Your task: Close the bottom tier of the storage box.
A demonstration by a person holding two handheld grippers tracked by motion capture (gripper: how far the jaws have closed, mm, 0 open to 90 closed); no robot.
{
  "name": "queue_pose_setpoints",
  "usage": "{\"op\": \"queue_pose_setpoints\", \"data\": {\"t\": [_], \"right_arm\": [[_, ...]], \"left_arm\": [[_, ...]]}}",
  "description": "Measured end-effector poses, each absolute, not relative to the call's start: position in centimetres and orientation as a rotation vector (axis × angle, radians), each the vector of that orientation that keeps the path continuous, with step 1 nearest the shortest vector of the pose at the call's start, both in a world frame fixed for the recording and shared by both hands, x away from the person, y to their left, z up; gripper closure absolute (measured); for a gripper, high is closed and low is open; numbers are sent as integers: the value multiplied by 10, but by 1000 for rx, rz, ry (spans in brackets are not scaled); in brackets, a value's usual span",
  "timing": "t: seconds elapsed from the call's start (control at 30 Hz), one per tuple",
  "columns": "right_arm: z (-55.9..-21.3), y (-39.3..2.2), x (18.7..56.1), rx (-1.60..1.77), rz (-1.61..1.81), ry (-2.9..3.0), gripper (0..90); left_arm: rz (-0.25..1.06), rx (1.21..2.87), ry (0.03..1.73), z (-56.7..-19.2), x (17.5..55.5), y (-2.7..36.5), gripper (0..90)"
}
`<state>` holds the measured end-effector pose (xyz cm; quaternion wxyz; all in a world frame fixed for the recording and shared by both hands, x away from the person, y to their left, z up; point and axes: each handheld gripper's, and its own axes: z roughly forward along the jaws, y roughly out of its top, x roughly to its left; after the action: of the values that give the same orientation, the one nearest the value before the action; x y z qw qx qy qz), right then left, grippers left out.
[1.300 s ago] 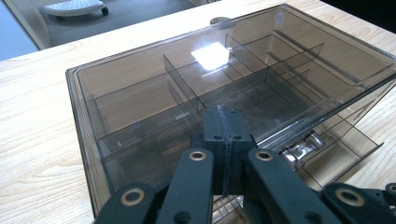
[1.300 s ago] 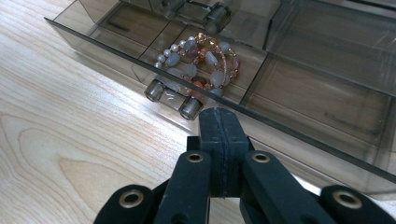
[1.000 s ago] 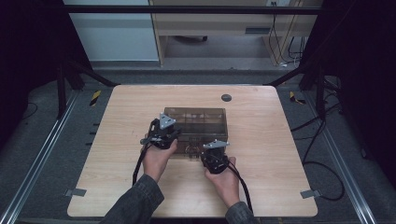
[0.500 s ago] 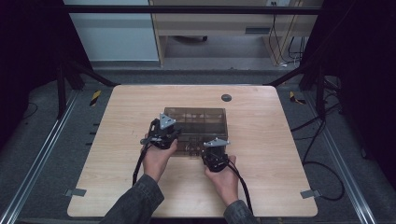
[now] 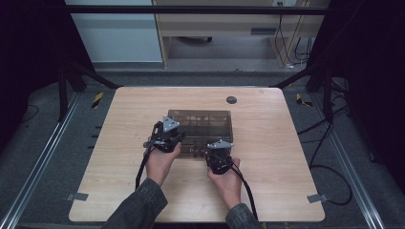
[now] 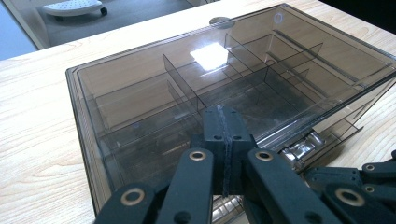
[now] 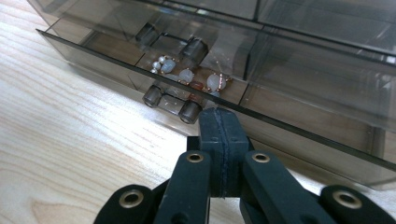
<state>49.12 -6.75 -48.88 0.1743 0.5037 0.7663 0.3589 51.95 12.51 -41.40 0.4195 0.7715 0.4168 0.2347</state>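
The smoky box [image 7: 280,60] runs off the right gripper view's top and right edges, its beads [image 7: 187,74] too small to identify.

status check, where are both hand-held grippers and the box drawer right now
Left hand-held gripper shut, jaws empty, at the smoky box front edge. Right hand-held gripper shut, empty, at the part-open drawer holding beads. Nothing in the way.

No legible text (none anywhere)
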Motion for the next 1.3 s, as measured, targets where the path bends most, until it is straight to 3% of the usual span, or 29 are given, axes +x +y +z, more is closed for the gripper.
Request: {"op": "queue_pose_setpoints", "data": {"t": [1.3], "right_arm": [[-492, -66, 500, 1468, 1008, 2148, 900]], "left_arm": [[585, 1937, 1045, -414, 520, 127, 900]]}}
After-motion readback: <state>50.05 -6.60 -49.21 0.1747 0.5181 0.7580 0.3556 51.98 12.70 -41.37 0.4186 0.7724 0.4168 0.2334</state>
